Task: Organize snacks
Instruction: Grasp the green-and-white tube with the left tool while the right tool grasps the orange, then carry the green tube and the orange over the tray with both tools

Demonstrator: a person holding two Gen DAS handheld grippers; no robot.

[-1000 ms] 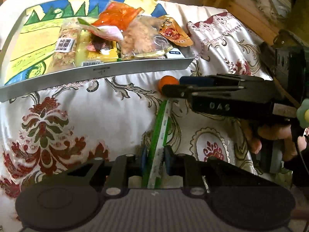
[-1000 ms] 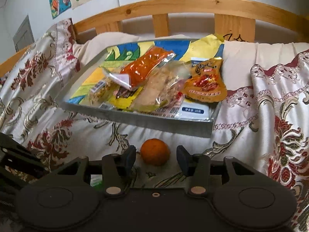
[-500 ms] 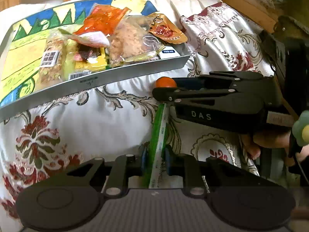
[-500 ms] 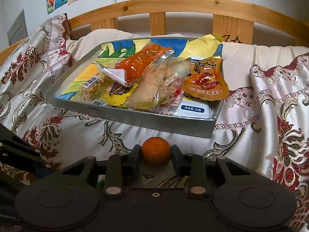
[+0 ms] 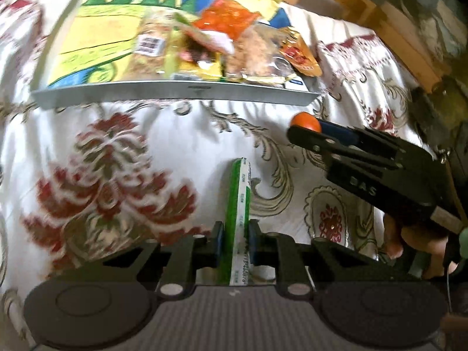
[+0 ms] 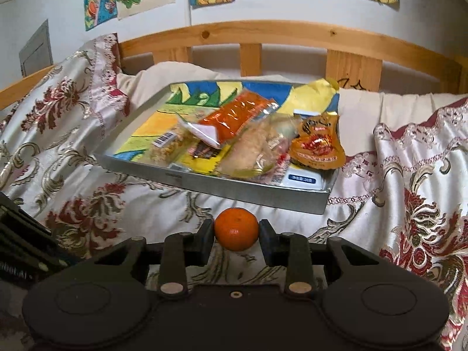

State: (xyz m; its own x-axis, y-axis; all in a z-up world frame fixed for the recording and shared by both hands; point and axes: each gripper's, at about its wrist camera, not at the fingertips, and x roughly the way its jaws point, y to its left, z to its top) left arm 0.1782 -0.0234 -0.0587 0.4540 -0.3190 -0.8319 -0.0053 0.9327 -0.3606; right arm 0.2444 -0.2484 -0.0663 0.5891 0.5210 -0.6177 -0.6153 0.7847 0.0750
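My left gripper (image 5: 236, 245) is shut on a thin green-and-white snack packet (image 5: 238, 204) that stands on edge above the patterned bedspread. My right gripper (image 6: 236, 232) is shut on a small orange tangerine (image 6: 236, 228), held above the bedspread just in front of the tray; it also shows in the left wrist view (image 5: 305, 121). A grey metal tray (image 6: 248, 188) with a colourful drawing on its floor lies on the bed and holds several snack packets, among them an orange packet (image 6: 237, 115) and a brown sauce pouch (image 6: 317, 143).
A wooden bed rail (image 6: 292, 33) runs behind the tray, with drawings on the wall above. The bedspread rises in folds at the left (image 6: 58, 96) and right (image 6: 415, 146). The right gripper's body (image 5: 380, 169) crosses the right side of the left wrist view.
My right gripper closed on the tangerine and lifted it off the bedspread. My left gripper rose and swung with the packet still held, so the tray now lies straighter ahead.
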